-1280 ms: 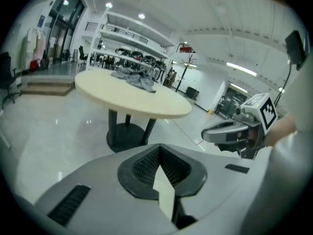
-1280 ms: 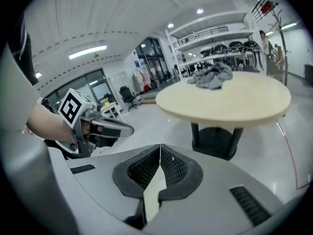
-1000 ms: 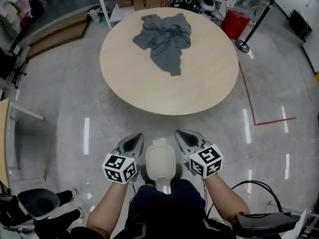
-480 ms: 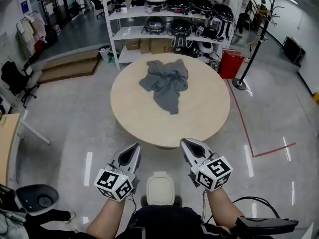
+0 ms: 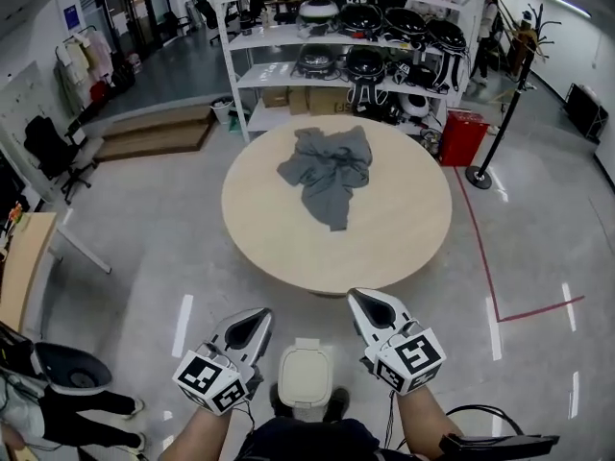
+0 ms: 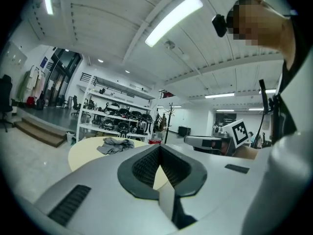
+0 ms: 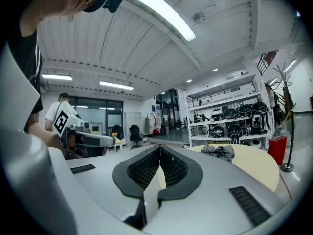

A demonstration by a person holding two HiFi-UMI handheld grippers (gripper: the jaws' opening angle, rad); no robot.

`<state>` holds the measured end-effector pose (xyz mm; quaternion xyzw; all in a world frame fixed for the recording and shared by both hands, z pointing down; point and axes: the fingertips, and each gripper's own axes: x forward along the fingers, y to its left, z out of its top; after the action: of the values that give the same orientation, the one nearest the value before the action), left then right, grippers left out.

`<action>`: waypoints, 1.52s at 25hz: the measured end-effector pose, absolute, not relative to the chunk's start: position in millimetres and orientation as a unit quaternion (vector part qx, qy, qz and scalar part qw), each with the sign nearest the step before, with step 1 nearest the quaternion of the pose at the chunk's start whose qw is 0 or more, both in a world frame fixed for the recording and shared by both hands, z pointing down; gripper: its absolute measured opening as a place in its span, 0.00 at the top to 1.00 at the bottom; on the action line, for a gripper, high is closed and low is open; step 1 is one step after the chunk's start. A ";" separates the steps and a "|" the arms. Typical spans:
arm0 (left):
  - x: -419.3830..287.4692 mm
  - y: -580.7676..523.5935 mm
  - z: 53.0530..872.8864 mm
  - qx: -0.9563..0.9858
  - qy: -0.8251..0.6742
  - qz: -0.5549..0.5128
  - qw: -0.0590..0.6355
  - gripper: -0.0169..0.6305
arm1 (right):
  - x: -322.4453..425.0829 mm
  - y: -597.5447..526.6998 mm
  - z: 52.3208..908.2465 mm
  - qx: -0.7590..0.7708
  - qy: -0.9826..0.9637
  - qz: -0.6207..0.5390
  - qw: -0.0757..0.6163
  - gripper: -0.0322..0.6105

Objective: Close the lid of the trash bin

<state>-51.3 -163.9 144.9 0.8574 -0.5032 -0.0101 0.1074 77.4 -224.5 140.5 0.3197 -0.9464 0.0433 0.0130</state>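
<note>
The trash bin (image 5: 305, 377) stands on the floor at my feet, bottom centre of the head view, its cream lid lying flat on top. My left gripper (image 5: 258, 317) is held up to the lid's left and my right gripper (image 5: 361, 301) to its right, both clear of it. Each gripper's jaws meet at the tips with nothing between them. In the left gripper view the left gripper (image 6: 159, 148) points level at the round table (image 6: 85, 148); the right gripper (image 7: 160, 148) does the same in its own view. The bin is out of sight in both gripper views.
A round wooden table (image 5: 404, 229) with a crumpled grey cloth (image 5: 330, 169) stands ahead. Behind it are white shelves of helmets (image 5: 346, 27), a red box (image 5: 461, 136) and a black pole stand (image 5: 492, 123). A desk (image 5: 19, 267) and a person's legs (image 5: 91, 411) are at left.
Both grippers have lifted up and away from the bin's lid, which they flanked closely before. The view has tilted up, so the bin now sits lower in the frame.
</note>
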 end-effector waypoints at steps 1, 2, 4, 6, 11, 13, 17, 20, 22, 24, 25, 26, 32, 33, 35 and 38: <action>-49.2 -159.9 145.6 0.854 -0.509 -0.006 0.106 0.98 | 80.7 -223.0 141.5 0.317 -0.947 0.042 0.011 0.94; -46.8 -155.3 146.5 0.851 -0.514 -0.004 0.107 0.98 | 84.3 -221.4 142.9 0.314 -0.948 0.044 0.010 0.94; -41.6 -144.5 148.3 0.846 -0.522 -0.008 0.111 0.98 | 90.4 -217.5 146.8 0.310 -0.950 0.049 0.008 0.94; -36.4 -131.8 148.0 0.848 -0.519 -0.008 0.109 0.98 | 92.8 -210.5 148.8 0.311 -0.949 0.052 0.003 0.94; -35.0 -89.4 137.9 0.854 -0.514 -0.003 0.086 0.98 | 85.7 -165.6 141.9 0.310 -0.949 0.055 0.001 0.94; -41.5 -65.1 136.1 0.855 -0.511 -0.018 0.083 0.98 | 80.2 -137.6 139.5 0.311 -0.950 0.044 0.005 0.94; -61.2 -2.7 140.6 0.861 -0.501 -0.038 0.079 0.98 | 67.1 -73.4 145.5 0.328 -0.943 0.050 0.011 0.94; -75.5 44.3 138.8 0.868 -0.487 -0.067 0.072 0.98 | 62.4 -20.8 152.9 0.346 -0.936 0.068 0.012 0.94; -84.5 68.8 134.1 0.870 -0.481 -0.085 0.071 0.98 | 58.8 10.1 158.8 0.355 -0.931 0.081 0.013 0.94; -91.1 92.4 133.7 0.871 -0.479 -0.085 0.075 0.98 | 53.1 40.2 163.1 0.354 -0.930 0.092 0.020 0.94; -92.9 104.2 134.0 0.871 -0.479 -0.083 0.078 0.98 | 51.0 54.6 162.8 0.351 -0.931 0.092 0.024 0.94; -93.6 115.8 133.9 0.871 -0.478 -0.081 0.081 0.98 | 50.2 67.7 160.5 0.350 -0.932 0.089 0.028 0.94; -84.8 180.5 128.8 0.868 -0.483 -0.068 0.093 0.98 | 58.4 129.2 137.0 0.347 -0.934 0.080 0.014 0.94; -80.7 190.6 127.3 0.869 -0.483 -0.065 0.092 0.98 | 61.2 138.3 133.0 0.345 -0.936 0.075 0.011 0.94; -69.7 210.2 124.7 0.869 -0.482 -0.062 0.089 0.98 | 70.5 155.1 127.6 0.341 -0.938 0.065 0.007 0.93; -44.4 242.0 125.4 0.868 -0.486 -0.058 0.087 0.98 | 92.7 185.8 130.1 0.336 -0.940 0.065 0.005 0.94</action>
<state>-44.4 242.0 125.4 0.8679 -0.4856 -0.0580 0.0870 92.7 185.8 130.1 0.3359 -0.9397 0.0647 0.0053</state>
